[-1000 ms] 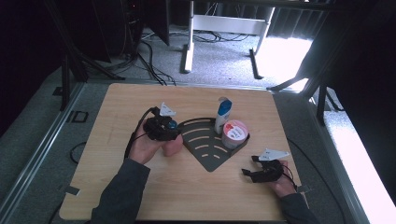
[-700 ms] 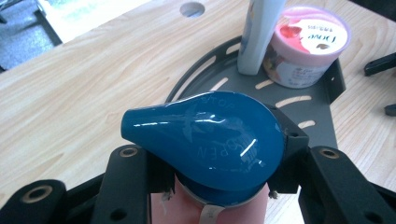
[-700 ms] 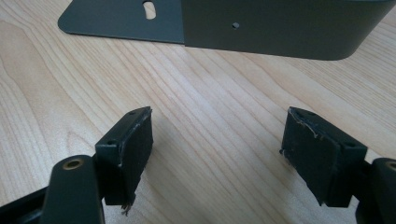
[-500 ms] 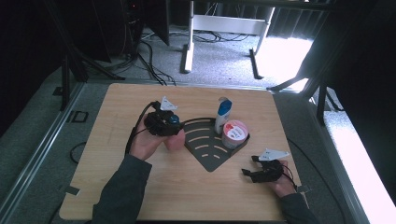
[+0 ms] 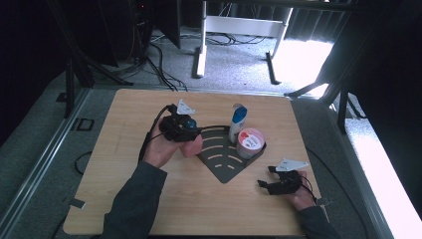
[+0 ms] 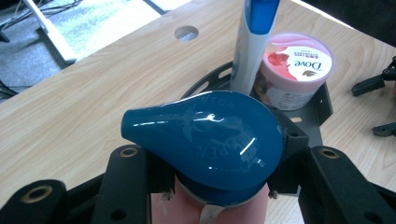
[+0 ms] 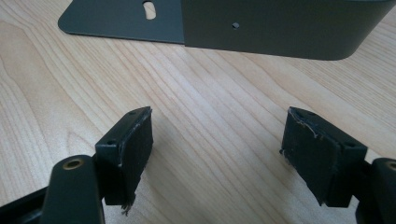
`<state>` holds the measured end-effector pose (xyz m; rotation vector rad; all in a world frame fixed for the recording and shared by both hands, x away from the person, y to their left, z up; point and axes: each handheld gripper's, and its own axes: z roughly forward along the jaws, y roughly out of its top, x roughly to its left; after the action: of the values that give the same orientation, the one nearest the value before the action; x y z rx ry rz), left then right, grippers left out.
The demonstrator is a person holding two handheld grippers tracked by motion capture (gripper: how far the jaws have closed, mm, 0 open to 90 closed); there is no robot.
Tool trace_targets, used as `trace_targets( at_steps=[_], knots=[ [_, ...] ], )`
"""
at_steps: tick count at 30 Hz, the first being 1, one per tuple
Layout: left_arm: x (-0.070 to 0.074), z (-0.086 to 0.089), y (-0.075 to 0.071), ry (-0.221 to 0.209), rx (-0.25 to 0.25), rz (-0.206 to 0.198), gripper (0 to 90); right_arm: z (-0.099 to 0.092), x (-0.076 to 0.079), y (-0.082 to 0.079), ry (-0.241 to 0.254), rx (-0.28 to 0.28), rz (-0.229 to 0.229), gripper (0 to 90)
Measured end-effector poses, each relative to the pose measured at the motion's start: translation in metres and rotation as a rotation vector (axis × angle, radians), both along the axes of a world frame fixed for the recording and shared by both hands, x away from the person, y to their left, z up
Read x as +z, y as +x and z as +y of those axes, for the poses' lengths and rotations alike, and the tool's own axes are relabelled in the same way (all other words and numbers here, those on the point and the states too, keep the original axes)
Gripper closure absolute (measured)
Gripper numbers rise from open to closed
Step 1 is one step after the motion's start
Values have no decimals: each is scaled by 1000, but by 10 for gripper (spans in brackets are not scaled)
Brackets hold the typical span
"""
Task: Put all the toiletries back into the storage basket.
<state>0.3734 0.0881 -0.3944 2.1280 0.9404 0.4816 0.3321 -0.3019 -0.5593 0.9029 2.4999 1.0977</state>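
1. So the job in hand looks like loading toiletries into the dark fan-shaped rack in the middle of the wooden table. Two things are already in it: a white bottle with a blue cap standing upright, and a pink Dove tub right beside it.

2. The left gripper has its jaws clamped on either side of a pink bottle with a big teal teardrop cap. Jaws roughly half open, pads pressing on the bottle just under the cap. The bottle sits at the rack's left edge, and I can't tell for sure if its base is off the table.

3. The right gripper is parked on the table just off the rack's right corner, jaws wide apart, nothing between them, just bare wood.

4. My read: this is the carry step, third item on its way in.

5. Next move probably needs the bottle kept upright, taken over the rack's low wall and set down in a free spot left of the white bottle without bumping it.
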Motion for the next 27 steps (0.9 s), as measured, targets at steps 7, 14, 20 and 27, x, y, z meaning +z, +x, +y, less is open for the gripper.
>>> trace_targets(
  at_steps=[7,14,20,27],
  knots=[
    [3,-7,2,0,-5,-4,528,0,0,0,1,0,0,245],
    [1,-14,5,9,-11,-6,527,0,0,0,1,0,0,244],
    [0,-19,8,4,-16,-6,528,0,0,0,1,0,0,245],
    [-1,-25,11,2,-19,-3,528,0,0,0,4,0,2,244]
  ],
)
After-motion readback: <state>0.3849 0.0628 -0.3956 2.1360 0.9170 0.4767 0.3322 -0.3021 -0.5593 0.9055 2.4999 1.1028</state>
